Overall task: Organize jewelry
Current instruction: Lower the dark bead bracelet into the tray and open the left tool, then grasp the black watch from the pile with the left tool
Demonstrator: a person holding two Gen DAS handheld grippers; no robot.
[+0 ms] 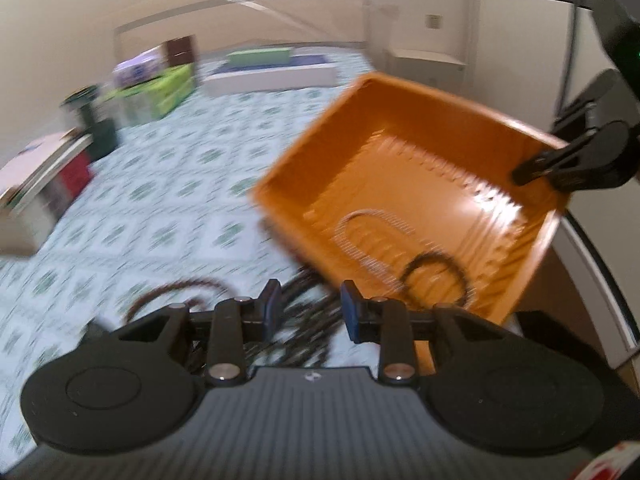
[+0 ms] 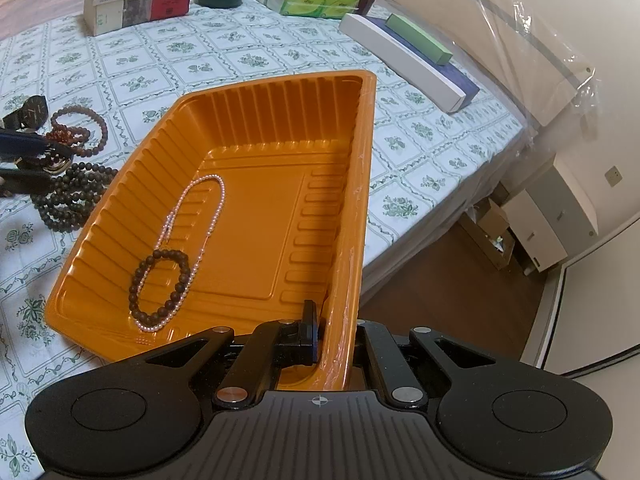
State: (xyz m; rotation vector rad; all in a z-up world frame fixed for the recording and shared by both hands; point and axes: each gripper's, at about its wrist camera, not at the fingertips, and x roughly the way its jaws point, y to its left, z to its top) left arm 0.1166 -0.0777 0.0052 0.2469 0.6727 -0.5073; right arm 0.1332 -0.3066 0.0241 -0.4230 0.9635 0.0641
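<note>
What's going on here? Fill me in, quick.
A person is sorting jewelry on a bed with a green-patterned white bedsheet, a gripper in each hand. The right gripper is clamped on the wall of an orange ribbed plastic tray. In the tray lie a pale pink pearl necklace and a dark brown beaded bracelet. The left gripper, jaws apart and holding nothing, is over the pile of dark beaded bracelets left beside the tray.
</note>
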